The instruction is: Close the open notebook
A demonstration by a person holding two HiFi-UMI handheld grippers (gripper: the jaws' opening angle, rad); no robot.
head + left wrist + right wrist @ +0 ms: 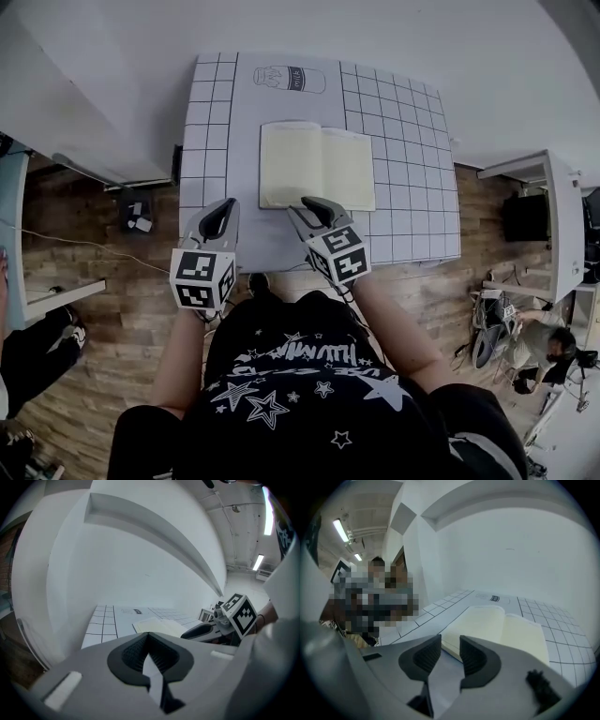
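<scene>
An open notebook [317, 167] with cream blank pages lies flat in the middle of the white gridded table mat [403, 122]. My right gripper [314, 212] is at the notebook's near edge, towards its right page, with its jaws open and nothing between them. In the right gripper view the notebook [506, 630] lies just past the right gripper [450, 651]. My left gripper [223, 216] is shut and empty, over the mat to the left of the notebook's near left corner. From the left gripper view, the left gripper [148, 638] faces the notebook [157, 626] and the right gripper [206, 631].
A milk bottle outline [291, 79] is printed on the mat behind the notebook. A white wall rises past the table. A white desk [56, 112] stands at the left and a white cabinet [553, 216] at the right. A person [544, 342] sits lower right on the wooden floor.
</scene>
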